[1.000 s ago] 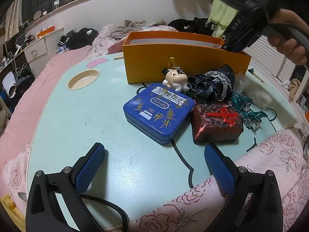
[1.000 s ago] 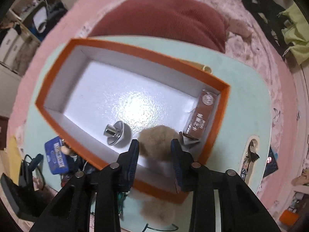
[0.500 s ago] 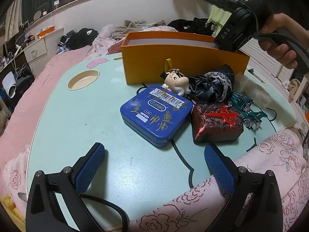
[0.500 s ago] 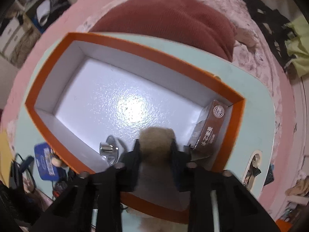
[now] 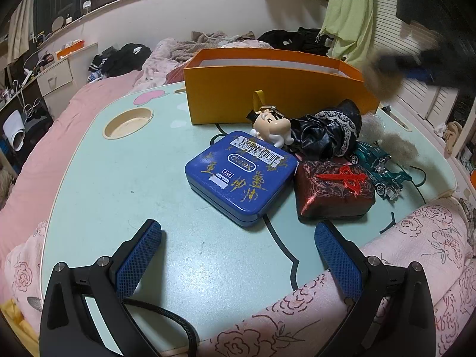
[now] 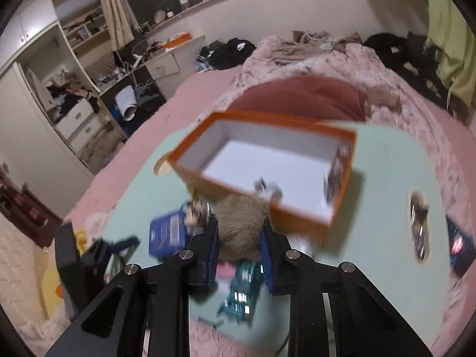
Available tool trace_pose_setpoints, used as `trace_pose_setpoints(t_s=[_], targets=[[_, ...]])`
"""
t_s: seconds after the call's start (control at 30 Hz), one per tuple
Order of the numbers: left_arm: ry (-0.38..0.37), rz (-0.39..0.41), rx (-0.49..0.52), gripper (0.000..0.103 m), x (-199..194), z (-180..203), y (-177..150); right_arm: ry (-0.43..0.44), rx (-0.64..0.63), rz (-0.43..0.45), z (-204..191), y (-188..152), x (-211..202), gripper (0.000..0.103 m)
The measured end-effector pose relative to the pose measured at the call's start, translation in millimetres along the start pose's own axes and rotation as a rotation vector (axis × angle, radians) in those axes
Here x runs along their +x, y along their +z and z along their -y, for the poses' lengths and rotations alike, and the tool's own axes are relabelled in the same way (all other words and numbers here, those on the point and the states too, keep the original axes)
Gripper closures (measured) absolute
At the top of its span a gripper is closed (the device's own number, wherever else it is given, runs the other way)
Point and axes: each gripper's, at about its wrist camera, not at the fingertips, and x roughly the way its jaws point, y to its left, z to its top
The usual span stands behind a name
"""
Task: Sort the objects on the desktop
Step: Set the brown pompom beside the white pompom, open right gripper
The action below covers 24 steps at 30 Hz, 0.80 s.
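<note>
My right gripper (image 6: 239, 238) is shut on a brown fur ball (image 6: 241, 226), held in the air just in front of the orange box (image 6: 190, 166). In the left wrist view that gripper and its fur ball (image 5: 380, 80) are a blur past the orange box's (image 5: 267, 95) right end. My left gripper (image 5: 236, 227) stands open and empty over the table's near edge. Ahead of it lie a blue tin (image 5: 241, 175), a red pouch (image 5: 333, 190), a toy car (image 5: 377, 166), a small figure (image 5: 270, 126) and a black lace cloth (image 5: 327, 131).
The box holds a brown carton (image 6: 339, 172) at its right end and a metal piece (image 6: 267, 187). Another tuft of fur (image 5: 398, 148) lies beside the car. The mint table (image 5: 119, 178) has a round cup recess (image 5: 128, 123); pink bedding surrounds it.
The right gripper closed on the fur ball over the box, then swung up and back toward the near side with it. The left gripper stayed still.
</note>
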Motion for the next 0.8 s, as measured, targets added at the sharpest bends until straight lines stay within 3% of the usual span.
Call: trace_pose_setpoints(t_s=[0.13,0.2,0.27,0.33,0.43,0.6,0.7,0.8], targets=[[0.000,0.000,0.000,0.000,-0.1,-0.3,-0.4,0.050,0.059,-0.036,25.2,-20.0,12.2,0.076],[0.000,0.000,0.000,0.000,-0.2,0.0,-0.2,0.068,0.075,-0.007,32.2,-27.3,9.2,0.073],[0.000,0.000,0.000,0.000,-0.1,-0.2,-0.5,0.070,0.076,0.043,35.9,-34.4,-0.1,0.062],[0.000,0.001,0.000,0.000,-0.2,-0.1,-0.6,0.044,0.067,0.090,39.0,-40.9,-8.1,0.047],[0.000,0.001,0.000,0.000,-0.2,0.0,-0.7,-0.019,0.030,0.108,40.3,-57.8,-12.1,0.043],[0.000,0.001,-0.001,0.000,-0.3,-0.3,-1.0,-0.134,-0.095,0.013,28.1,-92.8,5.7,0.035],[0.000,0.003,-0.001,0.000,-0.2,-0.3,-1.0,-0.240,-0.210,0.069,13.0,-109.6,16.4,0.014],[0.001,0.002,0.000,0.000,-0.5,-0.6,-1.3,-0.244,-0.209,0.100,18.3,-110.7,22.2,0.009]])
